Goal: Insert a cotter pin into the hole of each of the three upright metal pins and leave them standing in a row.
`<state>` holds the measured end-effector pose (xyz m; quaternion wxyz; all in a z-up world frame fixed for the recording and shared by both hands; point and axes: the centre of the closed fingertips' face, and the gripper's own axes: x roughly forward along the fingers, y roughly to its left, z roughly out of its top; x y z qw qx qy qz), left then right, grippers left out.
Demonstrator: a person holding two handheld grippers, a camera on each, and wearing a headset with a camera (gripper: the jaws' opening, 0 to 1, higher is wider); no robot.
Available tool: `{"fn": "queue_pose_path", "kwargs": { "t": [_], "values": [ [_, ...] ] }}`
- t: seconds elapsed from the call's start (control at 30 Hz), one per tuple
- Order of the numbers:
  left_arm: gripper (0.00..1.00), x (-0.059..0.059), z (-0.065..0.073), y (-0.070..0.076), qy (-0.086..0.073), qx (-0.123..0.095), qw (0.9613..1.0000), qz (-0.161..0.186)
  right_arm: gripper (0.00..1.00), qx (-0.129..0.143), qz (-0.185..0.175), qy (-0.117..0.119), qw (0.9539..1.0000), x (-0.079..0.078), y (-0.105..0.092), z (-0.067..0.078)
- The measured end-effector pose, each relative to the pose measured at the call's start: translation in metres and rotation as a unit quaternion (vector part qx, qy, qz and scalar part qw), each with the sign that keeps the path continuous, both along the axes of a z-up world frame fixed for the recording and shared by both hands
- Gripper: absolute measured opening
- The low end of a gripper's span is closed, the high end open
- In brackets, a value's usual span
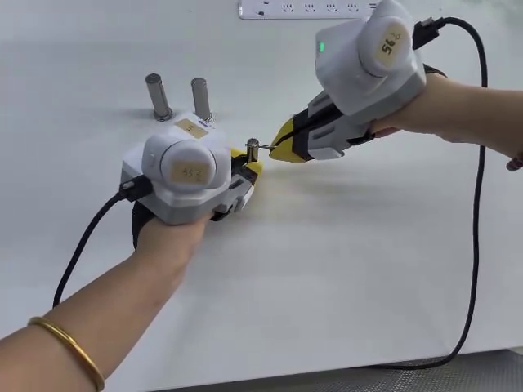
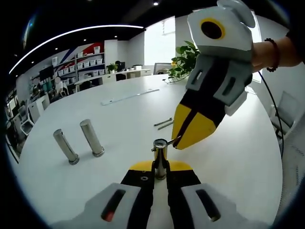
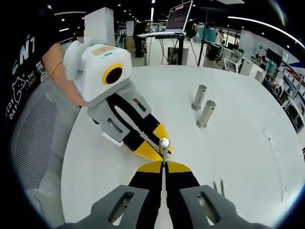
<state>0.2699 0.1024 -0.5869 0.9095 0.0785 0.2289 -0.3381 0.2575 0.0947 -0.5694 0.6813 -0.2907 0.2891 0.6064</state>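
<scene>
In the head view we locate the left gripper left of centre, lying low on the white table, with its jaws closed on the lower part of one metal pin, which stands upright and projects just above the yellow tips. The left gripper view confirms this hold: the pin rises from between the two jaws at lower centre of the frame, with its base on the table. The right gripper enters from the upper right of the head view, tilted down toward the pin, its yellow tips just beside the pin head. Its jaws are pressed together on a cotter pin, a thin wire that bridges the short gap from the tips to the top of the held pin; we cannot tell from these views whether the wire end sits in the hole or only touches the head. A second metal pin and a third metal pin stand upright side by side in the upper left of the head view, beyond the left gripper and apart from it. Spare cotter pins lie flat on the table beyond the held pin, near the centre of the left gripper view. A power strip lies along the top edge of the head view, and a black cable runs down its right side
</scene>
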Motion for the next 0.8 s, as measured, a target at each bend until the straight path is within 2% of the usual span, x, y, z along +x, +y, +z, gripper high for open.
{"fn": "queue_pose_path", "kwargs": {
  "t": [0.8],
  "values": [
    [0.07, 0.0006, -0.0007, 0.0009, 0.003, -0.007, 0.9996, 0.028, 0.0, -0.009, 0.005, -0.026, 0.9996, 0.003, 0.0094, 0.0004]
  ]
}}
